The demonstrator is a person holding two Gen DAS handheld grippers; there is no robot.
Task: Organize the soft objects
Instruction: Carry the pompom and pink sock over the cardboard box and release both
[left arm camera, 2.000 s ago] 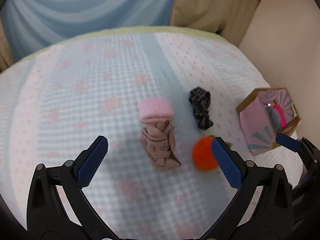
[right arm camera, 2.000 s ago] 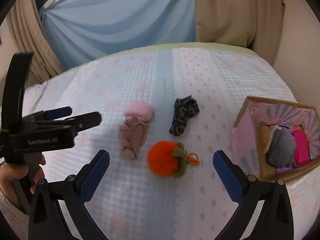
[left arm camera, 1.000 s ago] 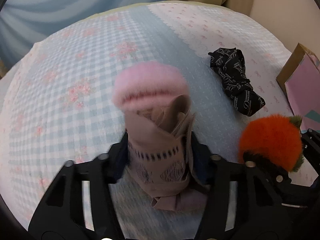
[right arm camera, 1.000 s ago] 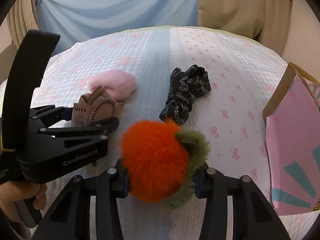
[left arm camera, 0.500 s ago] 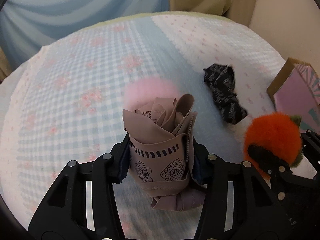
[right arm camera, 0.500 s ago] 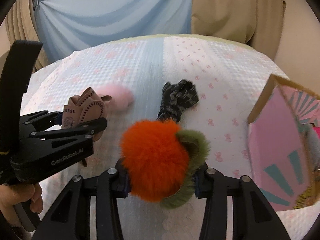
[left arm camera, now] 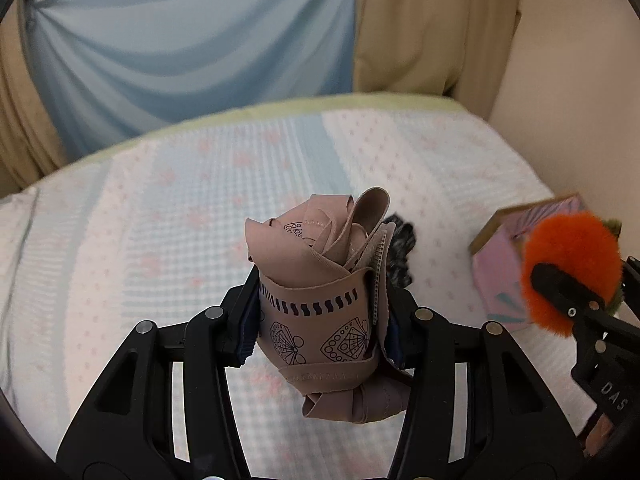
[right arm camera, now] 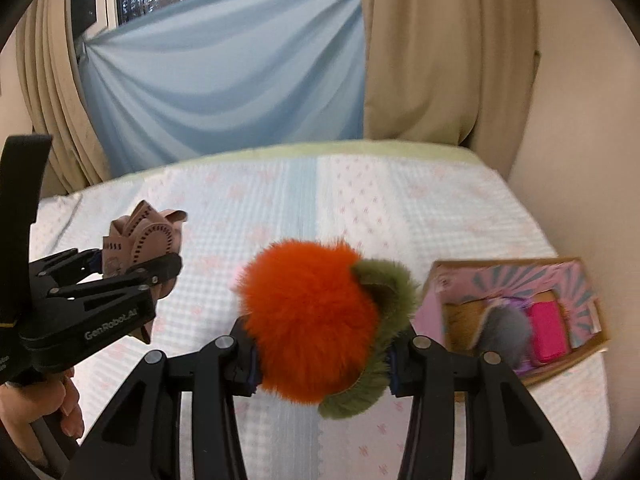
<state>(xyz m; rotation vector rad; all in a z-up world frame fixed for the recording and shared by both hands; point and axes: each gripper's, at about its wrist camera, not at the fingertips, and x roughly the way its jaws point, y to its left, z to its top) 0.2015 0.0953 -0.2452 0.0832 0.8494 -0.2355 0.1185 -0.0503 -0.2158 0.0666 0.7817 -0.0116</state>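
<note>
My left gripper is clamped on a rolled beige fabric bundle printed with dark geometric motifs, holding it upright and raised above the bedspread. Its loose end hangs below the jaws. My right gripper is closed on a fluffy orange pom-pom with an olive-green furry tuft on its right side, also lifted off the bed. From the left wrist camera I see the right gripper at the far right edge with the orange pom-pom pinched between its fingers. From the right wrist camera the left gripper shows at the left with the beige bundle in it, my hand around its handle. A black patterned scrunchie lies on the bedspread just behind the beige bundle, partly hidden by it. At the right side of the bed sits an open pink cardboard box; inside it I make out a grey fluffy item beside a bright pink item. A blue curtain and beige drapes hang behind the bed.
</note>
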